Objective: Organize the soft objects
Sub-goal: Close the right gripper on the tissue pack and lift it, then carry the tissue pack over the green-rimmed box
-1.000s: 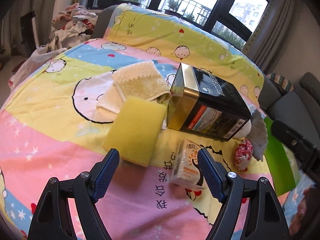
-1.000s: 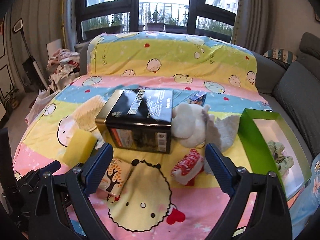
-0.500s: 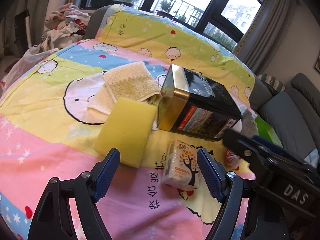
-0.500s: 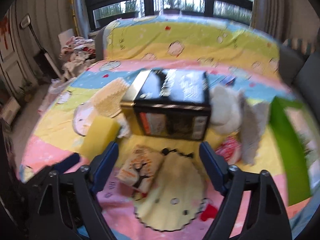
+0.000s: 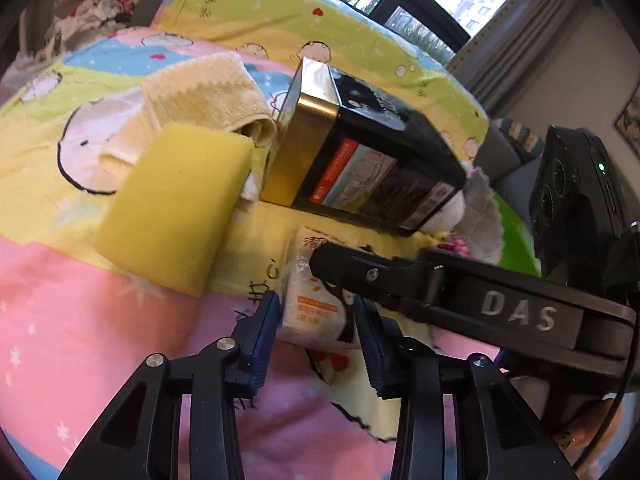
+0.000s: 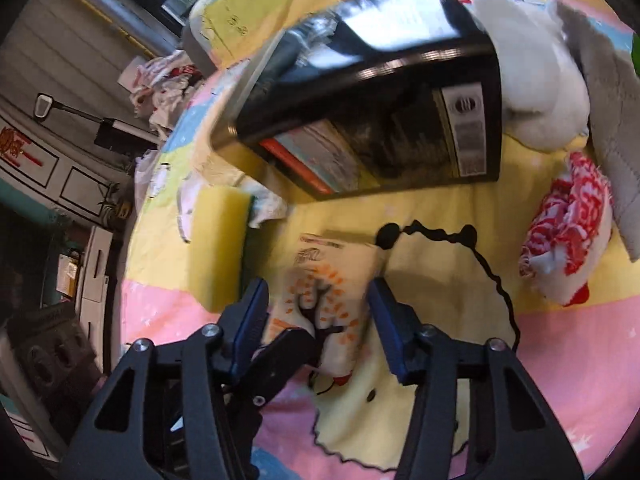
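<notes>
A soft tissue pack (image 5: 316, 304) with an orange tree print lies on the cartoon bedsheet. My left gripper (image 5: 318, 332) has its jaws closed in on both sides of the pack's near end. My right gripper (image 6: 320, 316) straddles the same pack (image 6: 324, 292) from the other side, jaws narrowed around it, touching or nearly so. The right gripper's body crosses the left wrist view. A yellow sponge (image 5: 172, 208) lies left of the pack, a folded yellow towel (image 5: 208, 96) behind it.
A black and gold tin box (image 5: 360, 152) lies on its side behind the pack. A white plush (image 6: 540, 92), a grey cloth (image 6: 612, 112) and a red-white pouch (image 6: 568, 232) sit to the right. A green box edge (image 5: 516, 240) shows at right.
Both grippers moved in to the tissue pack and narrowed their jaws from wide open. The right gripper swung left and down, crossing in front of the left one.
</notes>
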The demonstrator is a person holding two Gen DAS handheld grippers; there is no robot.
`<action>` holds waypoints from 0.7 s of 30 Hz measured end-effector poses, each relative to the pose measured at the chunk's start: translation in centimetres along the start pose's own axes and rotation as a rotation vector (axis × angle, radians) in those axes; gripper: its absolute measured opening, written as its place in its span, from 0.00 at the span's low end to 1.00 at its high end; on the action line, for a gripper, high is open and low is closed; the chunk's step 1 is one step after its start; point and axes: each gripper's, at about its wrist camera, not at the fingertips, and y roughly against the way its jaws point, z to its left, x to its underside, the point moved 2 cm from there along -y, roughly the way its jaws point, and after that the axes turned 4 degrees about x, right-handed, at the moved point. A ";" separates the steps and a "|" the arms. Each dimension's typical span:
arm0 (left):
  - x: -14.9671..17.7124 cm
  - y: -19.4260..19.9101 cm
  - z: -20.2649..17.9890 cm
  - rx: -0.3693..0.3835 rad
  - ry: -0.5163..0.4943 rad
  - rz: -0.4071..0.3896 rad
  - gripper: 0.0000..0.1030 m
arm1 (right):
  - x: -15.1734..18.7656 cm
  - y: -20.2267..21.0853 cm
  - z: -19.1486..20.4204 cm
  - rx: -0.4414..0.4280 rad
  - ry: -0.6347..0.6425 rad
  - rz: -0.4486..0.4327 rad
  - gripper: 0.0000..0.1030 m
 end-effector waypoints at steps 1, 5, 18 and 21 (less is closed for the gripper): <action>0.0 -0.1 0.0 -0.014 -0.003 -0.001 0.30 | 0.1 -0.4 0.0 0.007 0.002 0.004 0.47; 0.2 -0.1 -0.3 -0.031 -0.027 -0.003 0.27 | 0.0 -0.7 -0.4 -0.028 -0.016 0.015 0.47; -1.5 3.6 -9.1 0.009 -0.211 -0.157 0.27 | -0.8 9.4 -0.6 -0.019 0.009 -0.261 0.41; -2.0 3.7 -12.8 0.054 -0.277 -0.186 0.27 | -1.2 12.7 -2.6 0.004 -0.006 -0.344 0.41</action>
